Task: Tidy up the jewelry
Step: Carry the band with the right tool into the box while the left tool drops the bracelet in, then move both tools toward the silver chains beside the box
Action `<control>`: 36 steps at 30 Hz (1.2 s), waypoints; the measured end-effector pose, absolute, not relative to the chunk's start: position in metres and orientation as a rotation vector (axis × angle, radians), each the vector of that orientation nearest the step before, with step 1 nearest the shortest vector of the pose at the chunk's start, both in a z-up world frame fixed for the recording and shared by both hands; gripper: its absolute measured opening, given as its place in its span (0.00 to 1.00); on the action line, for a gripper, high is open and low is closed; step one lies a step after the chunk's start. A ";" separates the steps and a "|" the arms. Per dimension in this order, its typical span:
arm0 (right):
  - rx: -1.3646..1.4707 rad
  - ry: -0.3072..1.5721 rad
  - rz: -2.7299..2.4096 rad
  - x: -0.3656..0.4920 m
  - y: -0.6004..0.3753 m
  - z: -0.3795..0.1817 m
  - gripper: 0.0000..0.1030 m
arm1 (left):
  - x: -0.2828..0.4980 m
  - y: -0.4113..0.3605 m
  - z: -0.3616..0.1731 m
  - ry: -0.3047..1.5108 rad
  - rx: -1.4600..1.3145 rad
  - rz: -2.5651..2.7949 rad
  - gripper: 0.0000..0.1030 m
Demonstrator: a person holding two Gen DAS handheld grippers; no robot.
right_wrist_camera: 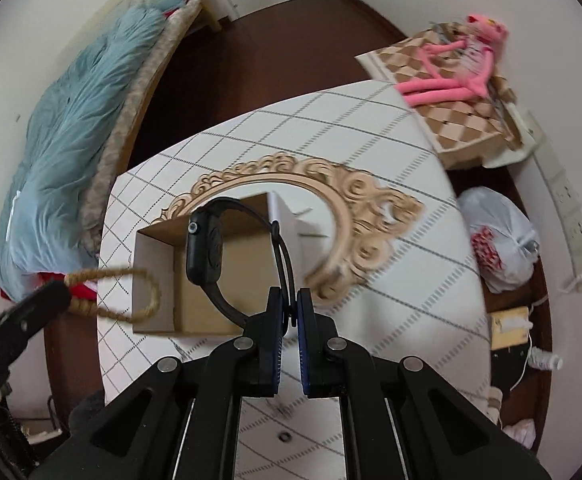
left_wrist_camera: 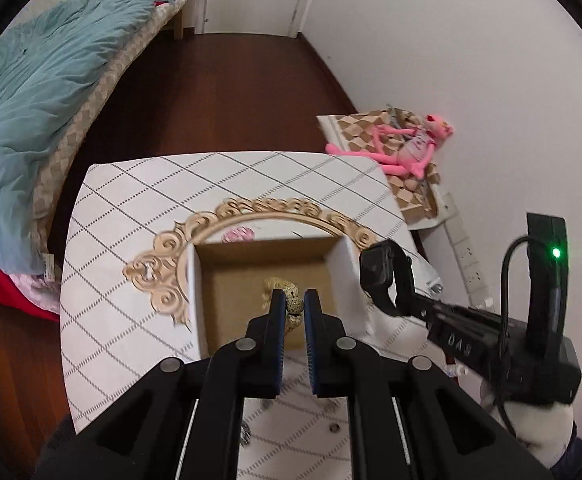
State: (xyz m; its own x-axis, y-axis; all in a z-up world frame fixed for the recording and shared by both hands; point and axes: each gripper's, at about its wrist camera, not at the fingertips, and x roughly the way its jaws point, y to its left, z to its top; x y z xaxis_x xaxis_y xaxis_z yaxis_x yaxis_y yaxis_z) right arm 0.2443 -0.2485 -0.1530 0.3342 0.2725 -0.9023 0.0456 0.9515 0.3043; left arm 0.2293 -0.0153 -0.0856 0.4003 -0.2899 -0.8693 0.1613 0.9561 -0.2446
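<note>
An open cardboard box (left_wrist_camera: 267, 276) (right_wrist_camera: 199, 304) stands on the white checked table, on an ornate gold-framed mirror (left_wrist_camera: 227, 216) (right_wrist_camera: 355, 208). My left gripper (left_wrist_camera: 294, 304) is shut on a beaded bracelet (left_wrist_camera: 289, 294) and holds it over the box; in the right wrist view the bracelet (right_wrist_camera: 131, 294) hangs as a tan loop at the box's left wall. My right gripper (right_wrist_camera: 289, 306) is shut on the strap of a black smartwatch (right_wrist_camera: 207, 252) (left_wrist_camera: 387, 276), held above the box's right side.
A bed with a blue quilt (left_wrist_camera: 31, 100) lies on the left. A pink plush toy (left_wrist_camera: 407, 148) lies on a checked box by the wall. A white plastic bag (right_wrist_camera: 503, 236) and a power strip (right_wrist_camera: 571, 216) sit on the floor right of the table (right_wrist_camera: 411, 280).
</note>
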 end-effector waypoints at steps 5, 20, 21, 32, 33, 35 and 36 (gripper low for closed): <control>0.224 1.278 0.157 0.273 -0.225 -0.169 0.07 | 0.260 -0.008 -0.110 1.178 -0.149 -0.285 0.06; 0.134 1.332 0.180 0.293 -0.197 -0.191 0.50 | 0.282 0.014 -0.139 1.252 -0.104 -0.133 0.60; 0.127 1.322 0.178 0.292 -0.195 -0.189 0.53 | 0.281 0.017 -0.139 1.245 -0.108 -0.122 0.68; -0.025 1.262 0.108 0.260 -0.189 -0.177 0.93 | 0.240 0.035 -0.147 1.158 -0.027 0.041 1.00; -0.028 1.267 0.106 0.258 -0.190 -0.179 0.93 | 0.238 0.034 -0.148 1.153 -0.020 0.045 1.00; -0.032 1.273 0.101 0.251 -0.191 -0.183 0.93 | 0.231 0.031 -0.148 1.145 -0.005 0.049 1.00; -0.035 1.272 0.098 0.249 -0.192 -0.184 0.93 | 0.230 0.031 -0.147 1.143 0.000 0.051 1.00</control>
State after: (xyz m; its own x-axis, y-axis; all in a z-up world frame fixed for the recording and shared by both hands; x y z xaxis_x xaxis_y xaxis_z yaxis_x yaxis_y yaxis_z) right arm 0.2487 -0.1922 -0.1842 0.2909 0.0545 -0.9552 -0.0928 0.9953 0.0285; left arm 0.2295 0.0310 -0.1469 0.4142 0.0407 -0.9093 -0.0410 0.9988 0.0260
